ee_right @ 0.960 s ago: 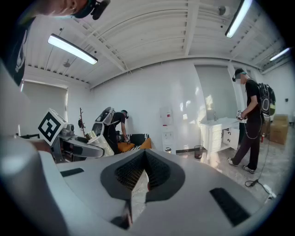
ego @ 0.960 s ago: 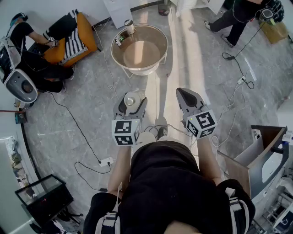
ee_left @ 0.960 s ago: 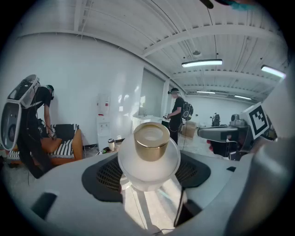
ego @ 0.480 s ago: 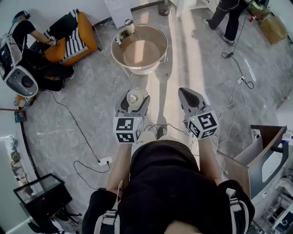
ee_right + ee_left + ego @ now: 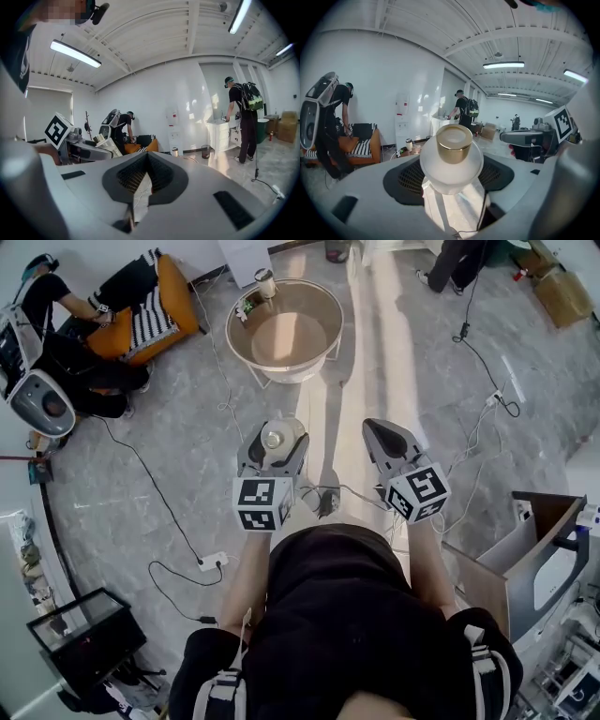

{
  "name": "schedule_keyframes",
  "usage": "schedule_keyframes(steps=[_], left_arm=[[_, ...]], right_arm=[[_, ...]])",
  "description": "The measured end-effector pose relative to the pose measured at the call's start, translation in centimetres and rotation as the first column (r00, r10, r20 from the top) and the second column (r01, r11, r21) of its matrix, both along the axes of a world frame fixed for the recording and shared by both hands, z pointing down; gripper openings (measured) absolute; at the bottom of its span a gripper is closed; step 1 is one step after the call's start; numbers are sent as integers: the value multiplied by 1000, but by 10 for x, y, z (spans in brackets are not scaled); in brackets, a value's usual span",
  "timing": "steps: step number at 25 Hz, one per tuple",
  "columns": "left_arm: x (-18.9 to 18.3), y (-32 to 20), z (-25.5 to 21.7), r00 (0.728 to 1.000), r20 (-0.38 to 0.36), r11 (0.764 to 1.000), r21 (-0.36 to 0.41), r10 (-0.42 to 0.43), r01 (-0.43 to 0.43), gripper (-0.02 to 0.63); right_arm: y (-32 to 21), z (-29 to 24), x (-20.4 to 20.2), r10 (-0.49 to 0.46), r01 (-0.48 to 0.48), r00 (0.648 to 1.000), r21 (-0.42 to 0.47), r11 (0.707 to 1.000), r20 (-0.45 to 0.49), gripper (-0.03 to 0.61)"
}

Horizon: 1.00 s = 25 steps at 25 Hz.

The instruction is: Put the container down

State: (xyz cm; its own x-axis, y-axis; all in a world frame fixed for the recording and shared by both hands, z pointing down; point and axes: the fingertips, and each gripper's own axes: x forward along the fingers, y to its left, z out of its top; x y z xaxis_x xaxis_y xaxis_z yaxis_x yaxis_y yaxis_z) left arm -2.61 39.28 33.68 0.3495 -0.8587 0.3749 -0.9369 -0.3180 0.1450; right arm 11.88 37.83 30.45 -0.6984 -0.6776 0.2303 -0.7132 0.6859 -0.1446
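A small frosted white container with a gold lid (image 5: 451,157) sits upright between the jaws of my left gripper (image 5: 451,176), which is shut on it. From the head view the container (image 5: 274,438) shows as a round pale top at the tip of the left gripper (image 5: 273,445), held in the air above the grey floor. My right gripper (image 5: 384,440) hangs beside it at the same height, shut with nothing between its jaws; in the right gripper view (image 5: 143,180) its dark pads meet.
A round low table (image 5: 246,311) stands ahead, with a cup (image 5: 265,283) and small items at its far left rim. Cables (image 5: 169,512) trail over the floor. An orange chair (image 5: 178,306) and a seated person are at upper left; a cabinet (image 5: 544,559) at right.
Both grippers and the container have drifted slightly forward with the person's walk; the round table sits higher in the view. The person at upper right has moved away.
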Motion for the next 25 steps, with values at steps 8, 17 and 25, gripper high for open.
schedule_keyframes(steps=[8,17,25], left_arm=[[-8,-10,11,1000,4,999,-34,9,-9,344],[-26,-62,17,999,-21,999,-40,25,-26,344],[-52,-134,12,997,-19,997,-18,72,-72,344]], right_arm=[[-10,14,-1,43,-41,999,-55,998,19,3],[-61,17,-11,86,-84,996,-72,994,17,3],[-133,4,-48,99,-99,995,-57,993,-4,3]])
